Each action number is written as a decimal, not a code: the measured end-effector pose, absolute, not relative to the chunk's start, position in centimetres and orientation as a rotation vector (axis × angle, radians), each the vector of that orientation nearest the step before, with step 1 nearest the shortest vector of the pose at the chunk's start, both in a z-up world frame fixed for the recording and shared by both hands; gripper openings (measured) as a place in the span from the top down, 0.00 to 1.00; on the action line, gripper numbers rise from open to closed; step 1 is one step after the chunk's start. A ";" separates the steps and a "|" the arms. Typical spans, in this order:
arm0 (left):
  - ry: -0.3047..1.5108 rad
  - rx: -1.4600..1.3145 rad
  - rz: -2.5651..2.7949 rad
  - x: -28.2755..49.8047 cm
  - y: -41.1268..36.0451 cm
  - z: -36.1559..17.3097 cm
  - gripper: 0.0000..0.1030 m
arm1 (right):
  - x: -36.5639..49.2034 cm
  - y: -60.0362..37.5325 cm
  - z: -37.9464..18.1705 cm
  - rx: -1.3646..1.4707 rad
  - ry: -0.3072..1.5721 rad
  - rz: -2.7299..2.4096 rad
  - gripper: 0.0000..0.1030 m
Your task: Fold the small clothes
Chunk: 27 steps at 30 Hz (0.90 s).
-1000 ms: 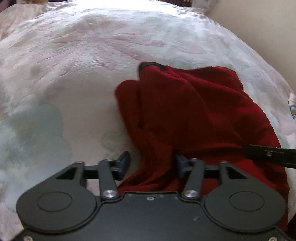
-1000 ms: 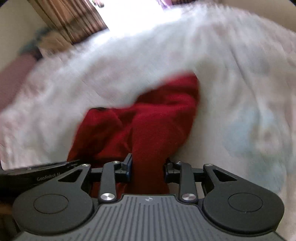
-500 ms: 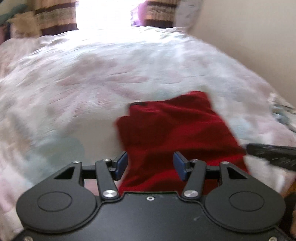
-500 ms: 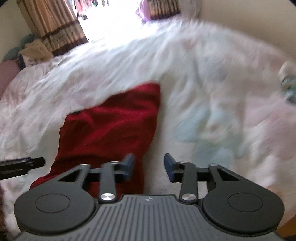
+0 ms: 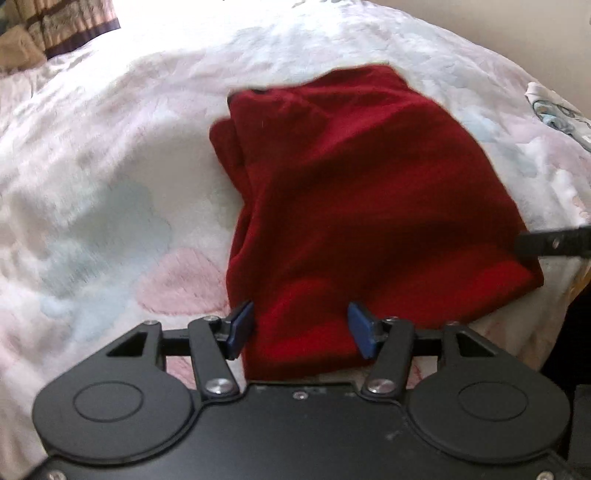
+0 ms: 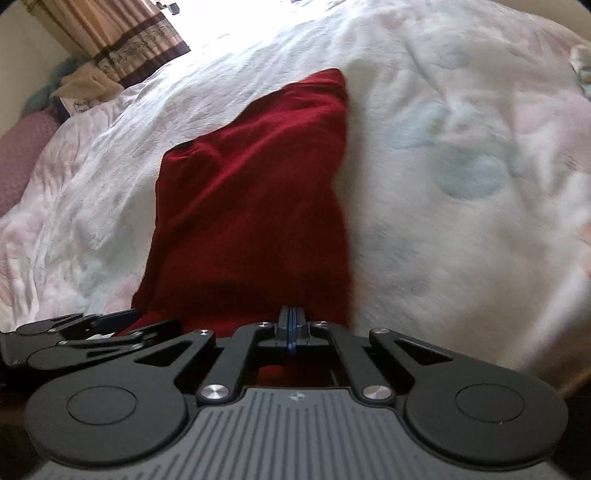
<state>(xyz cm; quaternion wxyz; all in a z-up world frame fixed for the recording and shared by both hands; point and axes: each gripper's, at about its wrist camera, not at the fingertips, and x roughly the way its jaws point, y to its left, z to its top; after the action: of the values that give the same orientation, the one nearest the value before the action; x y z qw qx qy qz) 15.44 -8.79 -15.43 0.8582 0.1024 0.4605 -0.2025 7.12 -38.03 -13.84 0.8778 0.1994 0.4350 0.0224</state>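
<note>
A dark red garment point(image 5: 369, 192) lies flat on the bed, its brighter hem band nearest me. My left gripper point(image 5: 301, 326) is open at the hem's left corner; cloth lies between the blue pads point(image 5: 242, 325), which do not press it. In the right wrist view the same garment point(image 6: 251, 206) runs away from my right gripper point(image 6: 291, 325). Its pads are pressed together on the near hem close to the garment's right edge, and red cloth shows under its linkage. A black finger of the right gripper point(image 5: 550, 242) reaches the garment's right corner in the left wrist view.
The bed is covered by a fluffy white blanket point(image 5: 110, 206) with pale pink and blue patches. A printed cloth point(image 5: 557, 110) lies at the far right. Striped curtains point(image 6: 122, 33) and a pile of fabrics point(image 6: 85, 85) sit beyond the bed's far left. The bed's edge drops off at the near right.
Both grippers have drawn back to the garment's near hem. The garment has gone from bunched to laid flat. The right jaws have closed from open; the left jaws stayed open.
</note>
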 end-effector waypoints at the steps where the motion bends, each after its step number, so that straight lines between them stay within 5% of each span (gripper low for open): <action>1: 0.949 0.214 -0.417 15.7 -8.8 -14.6 0.44 | 6.7 -38.2 -13.4 0.416 0.912 0.042 1.00; 5: 0.854 0.148 -0.418 17.8 -9.9 -12.1 0.43 | 6.2 -37.5 -9.8 0.361 0.830 0.035 0.79; 15: 0.863 0.044 -0.303 27.9 -13.6 -16.2 0.42 | 16.0 -36.0 -10.6 0.329 0.730 0.010 0.76; 23: 0.918 0.038 -0.291 28.3 -12.5 -17.5 0.38 | 18.7 -36.7 -13.3 0.299 0.780 -0.067 0.83; 27: 0.956 0.001 -0.283 26.7 -11.5 -14.6 0.39 | 18.4 -36.1 -11.8 0.296 0.781 -0.055 0.66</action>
<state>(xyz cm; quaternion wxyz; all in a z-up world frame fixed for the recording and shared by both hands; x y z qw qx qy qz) 26.74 -11.49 -14.56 0.8782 0.0007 0.4585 -0.1359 18.36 -36.06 -11.82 0.9137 0.1436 0.3792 -0.0266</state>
